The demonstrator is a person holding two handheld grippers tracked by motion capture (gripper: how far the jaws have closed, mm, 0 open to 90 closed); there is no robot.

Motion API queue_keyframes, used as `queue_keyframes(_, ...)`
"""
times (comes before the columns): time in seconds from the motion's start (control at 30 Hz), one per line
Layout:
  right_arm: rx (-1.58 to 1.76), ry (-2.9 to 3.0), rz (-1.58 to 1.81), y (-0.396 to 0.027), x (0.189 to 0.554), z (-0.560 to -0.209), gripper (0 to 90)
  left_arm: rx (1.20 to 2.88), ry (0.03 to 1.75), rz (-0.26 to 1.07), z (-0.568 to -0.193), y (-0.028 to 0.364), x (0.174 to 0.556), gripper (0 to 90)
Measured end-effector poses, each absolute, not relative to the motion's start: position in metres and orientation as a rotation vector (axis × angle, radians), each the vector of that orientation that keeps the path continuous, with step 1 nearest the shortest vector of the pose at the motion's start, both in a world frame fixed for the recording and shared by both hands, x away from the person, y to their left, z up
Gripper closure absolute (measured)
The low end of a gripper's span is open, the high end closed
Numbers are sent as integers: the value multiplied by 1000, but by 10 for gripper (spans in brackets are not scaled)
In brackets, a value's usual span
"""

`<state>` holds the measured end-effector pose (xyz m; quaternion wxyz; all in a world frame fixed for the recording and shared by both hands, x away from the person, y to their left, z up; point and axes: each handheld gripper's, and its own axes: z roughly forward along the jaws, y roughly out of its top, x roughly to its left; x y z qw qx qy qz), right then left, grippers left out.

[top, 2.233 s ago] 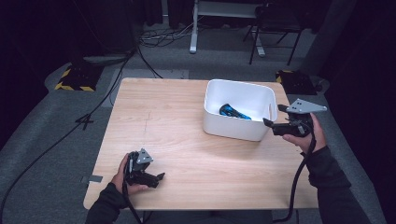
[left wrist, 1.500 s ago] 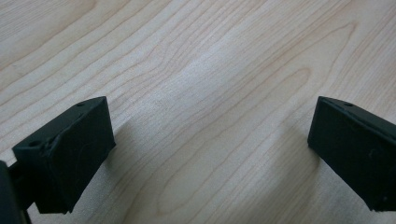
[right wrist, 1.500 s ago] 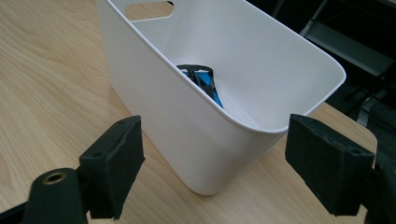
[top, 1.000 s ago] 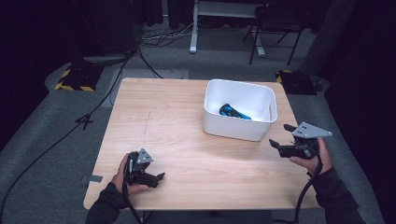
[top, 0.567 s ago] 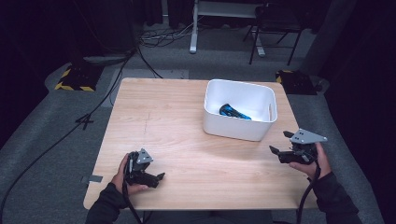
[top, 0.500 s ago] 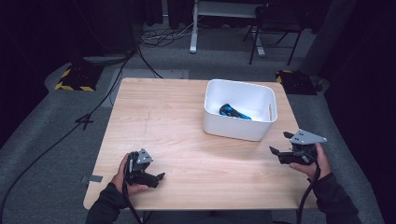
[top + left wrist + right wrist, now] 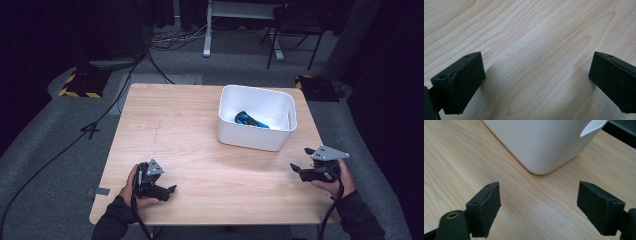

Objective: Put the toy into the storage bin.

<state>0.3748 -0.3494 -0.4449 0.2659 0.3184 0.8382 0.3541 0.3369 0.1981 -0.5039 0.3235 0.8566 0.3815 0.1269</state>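
A white bin [image 7: 257, 120] stands on the right half of the wooden table [image 7: 190, 140], with a blue and black object [image 7: 251, 120] lying inside it. My right gripper [image 7: 300, 160] hovers low near the table's right edge, in front of the bin, jaws wide apart and empty. In the right gripper view the bin's rounded corner [image 7: 541, 145] rises just beyond the black pads [image 7: 486, 207]. My left gripper [image 7: 167, 191] rests at the front left of the table, open, with bare wood between its pads [image 7: 461, 80] in the left gripper view.
Cables trail from both grippers over the table's front edge. Grey floor surrounds the table, with cables [image 7: 100, 120] at the left, a yellow-black striped plate [image 7: 80, 85], a desk frame [image 7: 210, 30] and a chair [image 7: 295, 25] behind.
My right gripper has drawn back from the bin's right rim toward the front right of the table and sunk lower. The left gripper has stayed still.
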Motion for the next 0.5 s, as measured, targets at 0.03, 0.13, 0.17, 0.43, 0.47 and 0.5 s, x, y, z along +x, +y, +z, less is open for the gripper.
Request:
queue_keyframes(0.03, 867, 2263, 966, -350, 374, -446, 197, 2250, 999, 333, -504, 198, 337, 6)
queue_keyframes(0.13, 871, 2274, 966, -352, 371, -450, 197, 2250, 999, 333, -504, 198, 337, 6)
queue_keyframes(0.17, 868, 2273, 964, -353, 370, -452, 197, 2250, 1000, 333, -504, 198, 337, 6)
queue_keyframes(0.43, 888, 2298, 950, -361, 361, -465, 204, 2250, 1003, 331, -504, 198, 337, 6)
queue_keyframes(0.47, 888, 2298, 950, -361, 361, -465, 204, 2250, 1003, 331, -504, 198, 337, 6)
queue_keyframes(0.5, 890, 2313, 943, -364, 360, -469, 203, 2248, 1005, 331, -504, 198, 337, 6)
